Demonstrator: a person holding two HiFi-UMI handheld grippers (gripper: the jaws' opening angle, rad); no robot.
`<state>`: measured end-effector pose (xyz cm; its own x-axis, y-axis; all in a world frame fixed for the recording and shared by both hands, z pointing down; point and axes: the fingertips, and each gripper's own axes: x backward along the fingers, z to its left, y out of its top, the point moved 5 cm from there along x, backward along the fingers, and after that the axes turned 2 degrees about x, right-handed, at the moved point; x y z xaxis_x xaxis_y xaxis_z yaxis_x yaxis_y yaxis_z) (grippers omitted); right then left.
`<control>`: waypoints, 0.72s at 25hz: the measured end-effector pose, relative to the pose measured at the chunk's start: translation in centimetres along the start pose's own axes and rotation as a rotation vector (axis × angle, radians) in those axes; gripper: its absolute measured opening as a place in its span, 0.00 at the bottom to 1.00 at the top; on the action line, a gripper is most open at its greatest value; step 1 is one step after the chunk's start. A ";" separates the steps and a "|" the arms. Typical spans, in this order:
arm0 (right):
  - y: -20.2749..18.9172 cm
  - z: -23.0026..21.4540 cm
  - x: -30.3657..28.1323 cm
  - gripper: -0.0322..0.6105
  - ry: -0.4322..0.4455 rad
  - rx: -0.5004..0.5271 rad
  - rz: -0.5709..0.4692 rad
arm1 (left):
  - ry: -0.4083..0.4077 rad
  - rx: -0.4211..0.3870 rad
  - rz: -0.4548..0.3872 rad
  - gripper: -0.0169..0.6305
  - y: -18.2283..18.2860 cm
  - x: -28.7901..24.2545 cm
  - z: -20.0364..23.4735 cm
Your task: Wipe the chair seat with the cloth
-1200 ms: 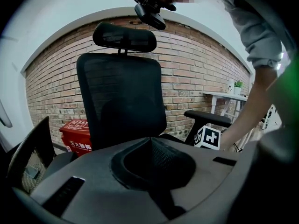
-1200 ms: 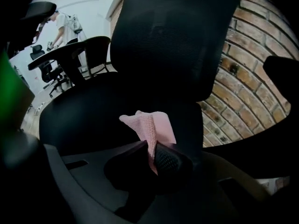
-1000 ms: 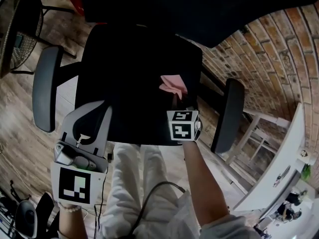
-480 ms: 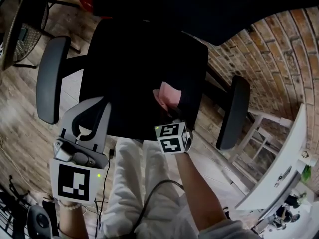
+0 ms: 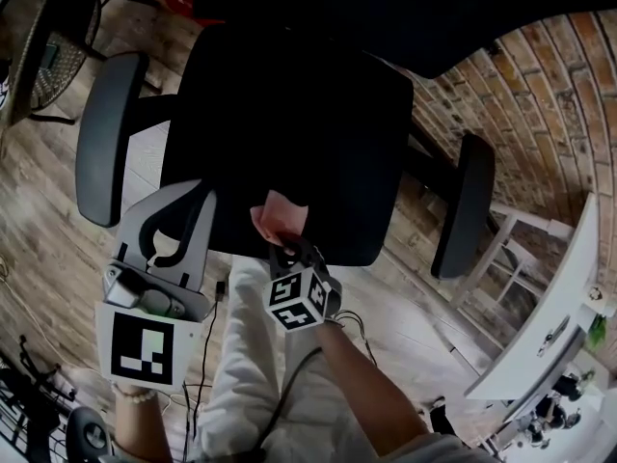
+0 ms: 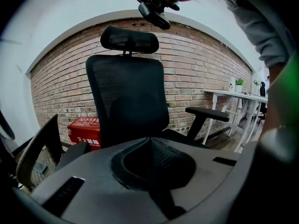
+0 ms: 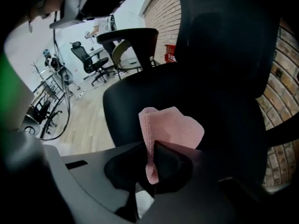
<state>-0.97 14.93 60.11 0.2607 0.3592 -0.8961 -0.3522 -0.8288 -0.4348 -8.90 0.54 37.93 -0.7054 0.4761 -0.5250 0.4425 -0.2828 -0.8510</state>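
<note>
— Pulled nearer since before, the right gripper [image 5: 285, 247]?
— Yes, to the front edge of the chair seat [image 5: 289, 114], jaws clamped on the pink cloth [image 7: 168, 127]. The left gripper [image 6: 149, 146] hangs aside, jaws together, empty.

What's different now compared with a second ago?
The right gripper, clamping the pink cloth, dragged it across the chair seat toward the front edge and the person's left. Unchanged: the cloth stays pinched, and the left gripper stays shut and empty by the seat's front left corner.
</note>
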 end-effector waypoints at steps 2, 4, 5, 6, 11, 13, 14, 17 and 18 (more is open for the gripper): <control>-0.2 1.9 -0.1 0.14 0.036 0.018 0.004 | 0.000 -0.001 0.001 0.05 -0.1 0.1 0.0; -0.4 3.5 -0.2 0.14 0.061 0.034 0.008 | -0.002 0.000 0.003 0.05 -0.3 0.2 0.1; -0.6 4.1 -0.2 0.14 0.068 0.043 0.011 | -0.005 -0.003 0.005 0.05 -0.4 0.3 0.0; -0.7 4.5 -0.2 0.14 0.071 0.052 0.013 | -0.009 -0.008 0.006 0.05 -0.5 0.4 0.0; -1.2 4.1 -0.4 0.14 0.053 0.060 0.019 | -0.028 -0.033 0.011 0.05 -0.6 0.5 -0.2; -1.2 3.4 -0.2 0.14 0.034 0.051 0.012 | -0.032 -0.034 0.011 0.05 -0.5 0.4 -0.4; -1.2 2.9 0.0 0.14 0.021 0.050 0.007 | -0.037 -0.040 0.011 0.05 -0.4 0.3 -0.6; -1.2 1.0 0.5 0.14 -0.028 0.040 -0.006 | -0.054 -0.062 0.009 0.05 -0.1 -0.1 -1.1; -1.2 0.2 0.6 0.14 -0.048 0.026 -0.010 | -0.059 -0.067 0.010 0.05 0.0 -0.2 -1.2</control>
<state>-0.56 16.21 60.04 0.2211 0.3879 -0.8948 -0.3733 -0.8139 -0.4451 -8.08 1.46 38.05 -0.7316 0.4231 -0.5345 0.4839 -0.2300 -0.8444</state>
